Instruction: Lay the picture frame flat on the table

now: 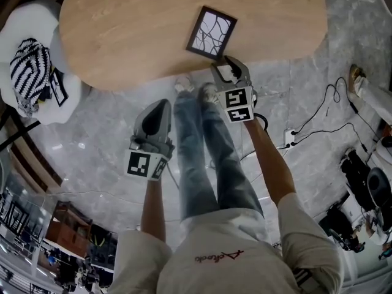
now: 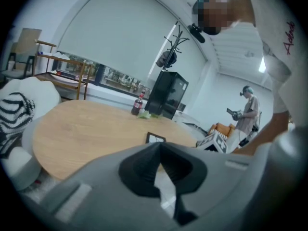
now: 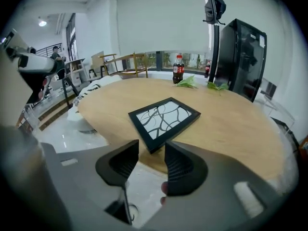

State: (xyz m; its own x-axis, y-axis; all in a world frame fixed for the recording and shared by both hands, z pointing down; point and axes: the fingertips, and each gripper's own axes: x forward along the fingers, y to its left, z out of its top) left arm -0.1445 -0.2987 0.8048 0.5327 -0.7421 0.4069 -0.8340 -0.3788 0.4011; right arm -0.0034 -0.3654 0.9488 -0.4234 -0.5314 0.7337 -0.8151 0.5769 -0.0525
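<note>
The black picture frame [image 1: 212, 32] with a white branch-pattern print lies flat on the oval wooden table [image 1: 135, 29], close to its near edge. In the right gripper view the frame [image 3: 164, 120] has its near corner just beyond my right gripper [image 3: 151, 150], which is open with nothing between its pads. In the head view that right gripper [image 1: 228, 66] hovers at the table's edge, right below the frame. My left gripper [image 1: 153, 118] hangs low over the floor, away from the table, its jaws together and empty. Its own view shows the frame [image 2: 155, 138] small beyond the left gripper [image 2: 159, 146].
A white chair [image 1: 30, 66] with a striped cushion stands left of the table. A cola bottle [image 3: 178, 69], green leaves [image 3: 187, 82] and a black cabinet [image 3: 245, 57] lie at the far side. Cables [image 1: 318, 115] run over the marble floor. Another person [image 2: 248, 107] stands in the background.
</note>
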